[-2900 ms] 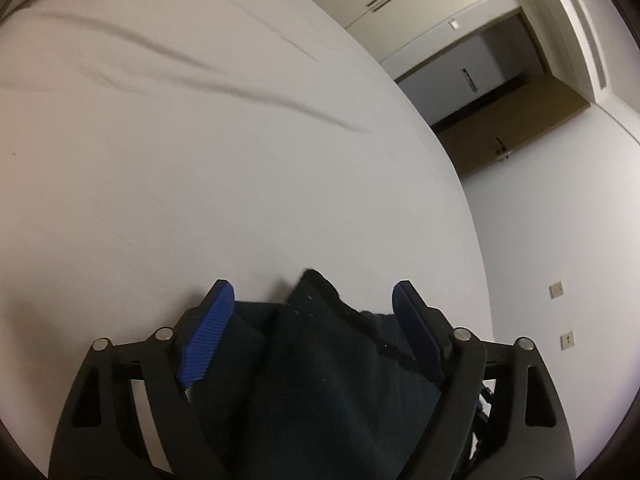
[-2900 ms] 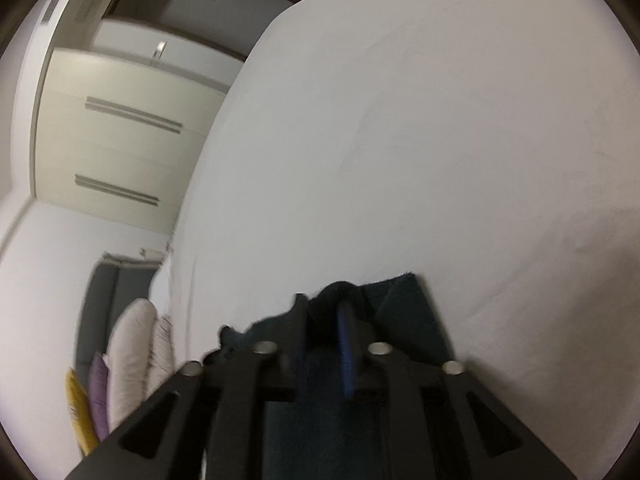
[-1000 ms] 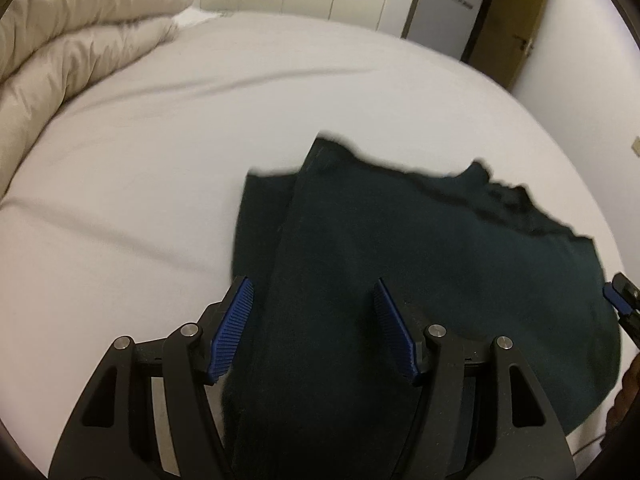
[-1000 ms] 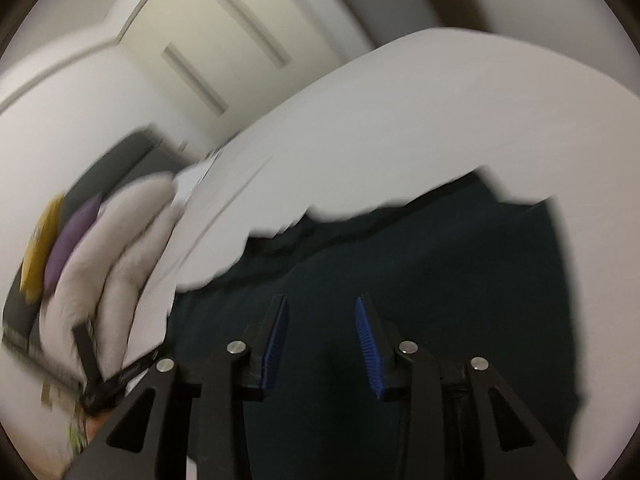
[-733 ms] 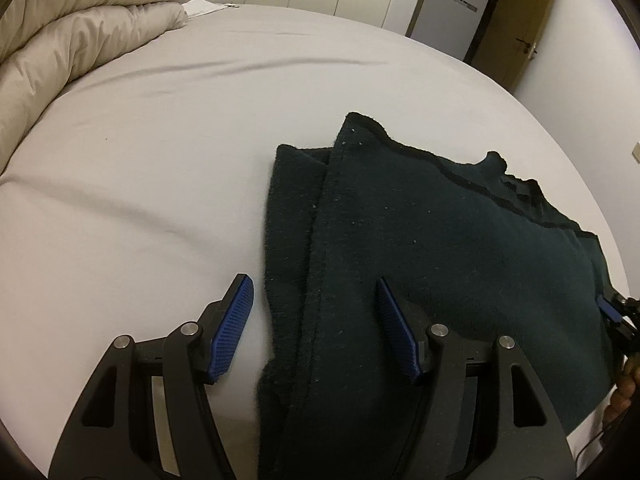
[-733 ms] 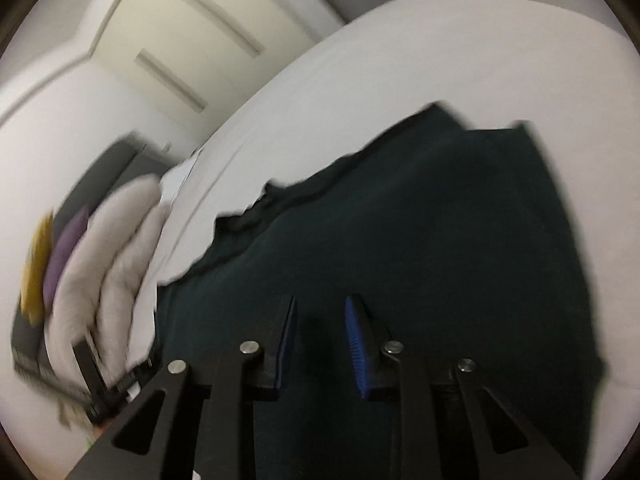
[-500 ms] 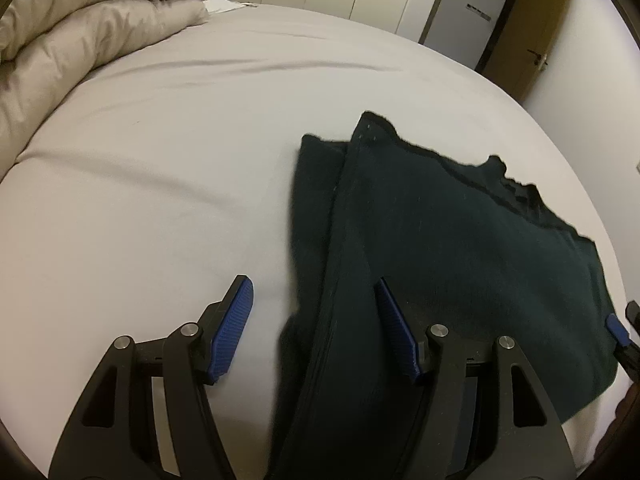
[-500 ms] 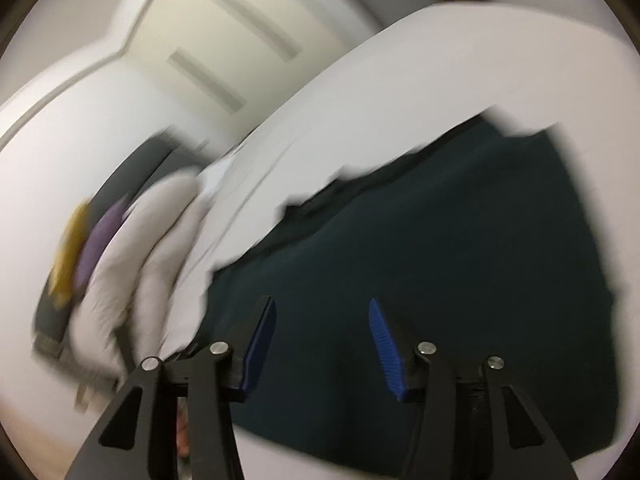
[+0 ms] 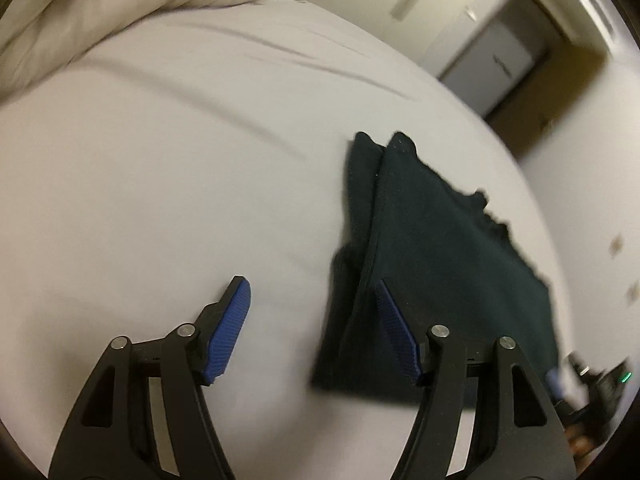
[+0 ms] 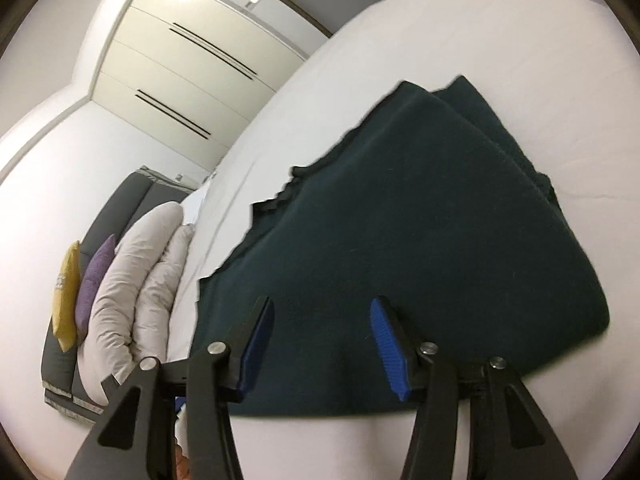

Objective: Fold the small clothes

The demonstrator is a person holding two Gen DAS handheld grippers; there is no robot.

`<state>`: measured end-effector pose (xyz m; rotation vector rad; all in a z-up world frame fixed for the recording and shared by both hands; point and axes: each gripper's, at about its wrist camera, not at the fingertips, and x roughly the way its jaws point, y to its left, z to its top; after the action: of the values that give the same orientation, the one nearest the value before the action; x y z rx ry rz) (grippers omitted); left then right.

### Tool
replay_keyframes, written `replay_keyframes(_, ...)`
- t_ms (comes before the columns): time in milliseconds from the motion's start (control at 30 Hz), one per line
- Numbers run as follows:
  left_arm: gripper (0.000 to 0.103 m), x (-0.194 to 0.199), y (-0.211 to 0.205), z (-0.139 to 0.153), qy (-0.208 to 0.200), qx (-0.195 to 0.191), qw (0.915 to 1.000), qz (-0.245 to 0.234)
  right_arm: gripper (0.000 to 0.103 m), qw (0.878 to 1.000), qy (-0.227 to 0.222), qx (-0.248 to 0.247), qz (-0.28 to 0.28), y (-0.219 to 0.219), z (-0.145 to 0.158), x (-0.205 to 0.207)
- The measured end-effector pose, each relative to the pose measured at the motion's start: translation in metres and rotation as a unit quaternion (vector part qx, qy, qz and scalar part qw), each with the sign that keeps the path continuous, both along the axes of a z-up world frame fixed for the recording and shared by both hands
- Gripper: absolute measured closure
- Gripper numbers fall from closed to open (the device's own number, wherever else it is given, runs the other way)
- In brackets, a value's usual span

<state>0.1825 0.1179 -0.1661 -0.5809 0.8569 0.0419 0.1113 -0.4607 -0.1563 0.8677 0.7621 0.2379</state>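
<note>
White bed sheet (image 10: pixel 500 40), bunched duvet (image 10: pixel 132 280), yellow and purple cushions (image 10: pixel 66 300), cream wardrobe (image 10: pixel 180 60).

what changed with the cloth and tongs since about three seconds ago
Both tongs, left and right, let go of the dark cloth: then it was bunched between their jaws, now it lies folded flat on the bed. Both jaws have just been opening, nothing pinched. The bedding is unchanged.

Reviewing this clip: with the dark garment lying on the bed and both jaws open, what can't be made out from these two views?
- Left wrist view: motion blur smears the duvet and the dark garment edges.
- Left wrist view: the right gripper at the lower right edge is blurred and cut off.
- Right wrist view: the right gripper hides the garment's near edge.
- Neither view shows what kind of garment it is.
</note>
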Motion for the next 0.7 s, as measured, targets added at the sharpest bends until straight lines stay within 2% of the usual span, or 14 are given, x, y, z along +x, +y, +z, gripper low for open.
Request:
replay_keyframes(67,0.025,-0.026,0.005,-0.004,-0.006,-0.062,0.9979,0.017,0.048,1.0,-0.009,0.006,0.009,0.009,0.009,-0.002)
replay_keyframes(167,0.025,-0.049,0.0,-0.012,0.0,-0.112,0.9936,0.016,0.048,0.999,-0.021,0.02,0.024,0.024,0.017,-0.009)
replay_keyframes(333,0.021,-0.058,-0.026,-0.017,0.0,-0.164,0.9864,0.006,0.048,0.998,-0.024,0.039,0.048,0.053,0.022,-0.003)
replay_keyframes(400,0.016,-0.055,-0.037,-0.021,-0.003,-0.175,0.9844,0.007,0.048,0.997,-0.027,0.042,0.055,0.059,0.025,-0.006)
replay_keyframes(433,0.01,-0.054,-0.04,-0.022,-0.008,-0.178,0.9839,0.014,0.048,0.997,-0.029,0.042,0.057,0.06,0.027,-0.007)
replay_keyframes(533,0.003,-0.045,-0.044,-0.023,-0.015,-0.201,0.9783,0.049,0.048,0.997,-0.032,0.045,0.063,0.064,0.032,-0.009)
replay_keyframes(700,0.003,-0.026,-0.036,-0.026,-0.009,-0.245,0.966,0.082,0.048,0.996,-0.035,0.042,0.069,0.068,0.039,0.0)
